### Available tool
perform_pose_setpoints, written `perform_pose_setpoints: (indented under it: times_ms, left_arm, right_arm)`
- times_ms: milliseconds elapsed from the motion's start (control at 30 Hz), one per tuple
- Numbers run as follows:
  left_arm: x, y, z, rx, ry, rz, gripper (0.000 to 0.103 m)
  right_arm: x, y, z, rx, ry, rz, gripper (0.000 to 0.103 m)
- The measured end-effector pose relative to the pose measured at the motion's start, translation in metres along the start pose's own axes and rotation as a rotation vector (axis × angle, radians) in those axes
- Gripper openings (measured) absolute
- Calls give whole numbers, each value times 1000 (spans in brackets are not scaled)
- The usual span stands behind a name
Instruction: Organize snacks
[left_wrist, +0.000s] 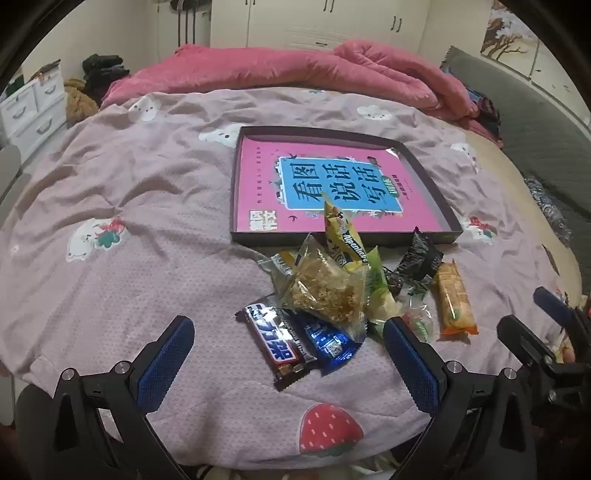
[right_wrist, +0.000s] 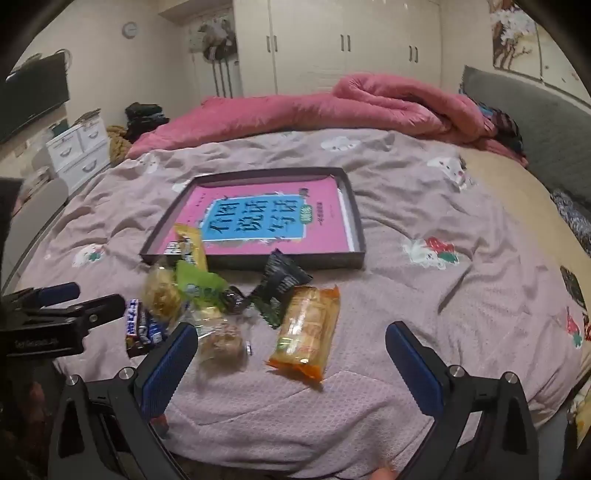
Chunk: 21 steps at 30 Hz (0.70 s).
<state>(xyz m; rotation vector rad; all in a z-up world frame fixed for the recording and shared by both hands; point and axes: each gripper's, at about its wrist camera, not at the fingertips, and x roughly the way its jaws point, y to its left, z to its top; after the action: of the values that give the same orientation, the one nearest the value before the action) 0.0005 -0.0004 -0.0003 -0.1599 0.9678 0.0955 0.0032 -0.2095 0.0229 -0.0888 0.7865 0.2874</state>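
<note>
A pile of snacks lies on the bed in front of a shallow dark box (left_wrist: 448, 236) (right_wrist: 360, 254) lined with a pink book. The pile holds a Snickers bar (left_wrist: 277, 341) (right_wrist: 132, 323), a blue bar (left_wrist: 328, 341), a clear bag of crumbly snack (left_wrist: 325, 288) (right_wrist: 160, 291), a black packet (left_wrist: 419, 258) (right_wrist: 279, 282), a yellow packet (left_wrist: 340, 227) (right_wrist: 192, 242) and an orange wafer pack (left_wrist: 454, 302) (right_wrist: 308, 334). My left gripper (left_wrist: 288, 365) is open just before the Snickers bar. My right gripper (right_wrist: 291, 369) is open around the orange wafer pack's near end.
The bed has a mauve patterned cover (left_wrist: 129, 266) (right_wrist: 443, 295). A rolled pink quilt (left_wrist: 295, 74) (right_wrist: 369, 107) lies at the back. White drawers (left_wrist: 29, 110) (right_wrist: 79, 147) stand left of the bed, a grey headboard (right_wrist: 535, 125) on the right.
</note>
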Motion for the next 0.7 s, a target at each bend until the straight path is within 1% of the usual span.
perform_pose_setpoints:
  times_ms: [67,100,133,200,233,333,367,700]
  left_arm:
    - [0,-2,1,-5,0,6,102]
    - [-6,-6,-4,2,-34,18,102]
    - [-1,-1,-2,-10,-9,-17,102]
    - [1,-1,-2,-8,-3,-14,102]
    - [1,-1,-3,-11,-6,-20,102]
    - [-4,3,-5,-16,-13,-30,102]
    - [-3,2,-4,-14,-9,-26,102]
    - [-7,-1,-6,-5,-18,-27,102]
  right_arm:
    - [5,-6,1,3,-3,-2,103]
    - [8,5,3,-38,-2,-36,103]
    - [4,12,0,-57,-22,-42,103]
    - [-1,15,0,-53,-28,-36,103]
    - [-3,8,0,-61,-23,-6,103]
    - [-7,15,-2,-58,-16,-4,103]
    - [-5,7,-2,-46,-8,14,103]
    - [-5,6,-2,-46,0,19,103]
